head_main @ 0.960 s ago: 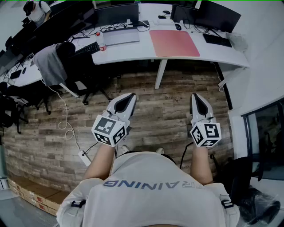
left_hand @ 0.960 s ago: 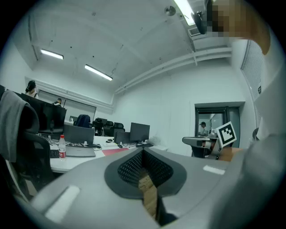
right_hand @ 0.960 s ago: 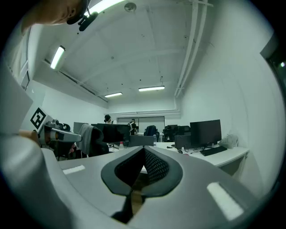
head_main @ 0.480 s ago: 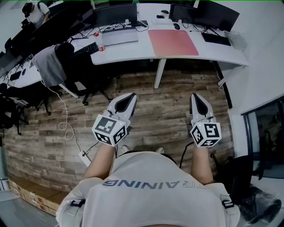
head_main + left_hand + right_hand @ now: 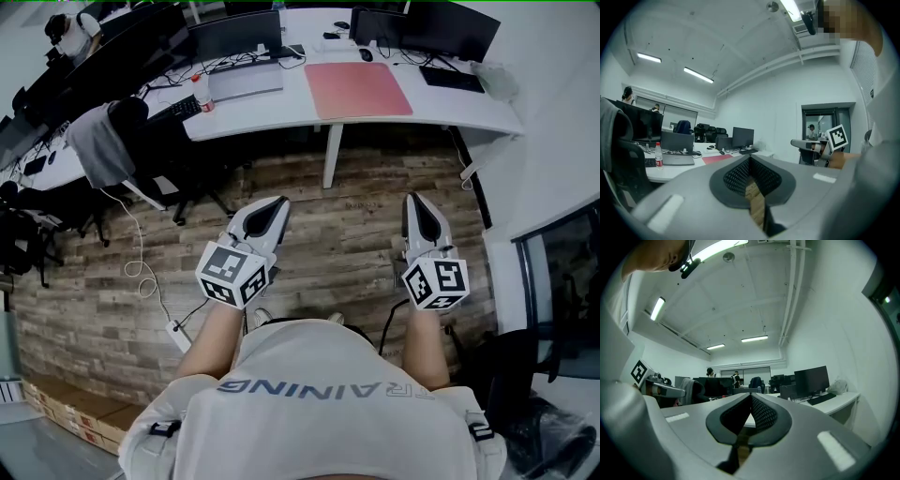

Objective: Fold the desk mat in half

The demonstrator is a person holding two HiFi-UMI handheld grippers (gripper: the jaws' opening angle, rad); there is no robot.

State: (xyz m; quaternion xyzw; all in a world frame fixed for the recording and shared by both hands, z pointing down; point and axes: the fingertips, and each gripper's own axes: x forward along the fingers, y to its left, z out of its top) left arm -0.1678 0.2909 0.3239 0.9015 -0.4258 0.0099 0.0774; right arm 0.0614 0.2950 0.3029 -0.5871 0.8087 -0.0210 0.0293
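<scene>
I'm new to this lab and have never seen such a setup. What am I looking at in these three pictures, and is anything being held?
No robot arm here: a person in a white shirt holds a two-jaw grasping tool in each hand. The head view looks steeply down from the person's head, showing the left tool and right tool pointing level toward a long white desk. The other two pictures come from cameras riding on each tool, looking along its jaws. On the desk lie a flat pink rectangular desk mat, unfolded, and a grey laptop beside it. Both tools have their jaws together with nothing between them, so nothing is held and the mat is untouched.
</scene>
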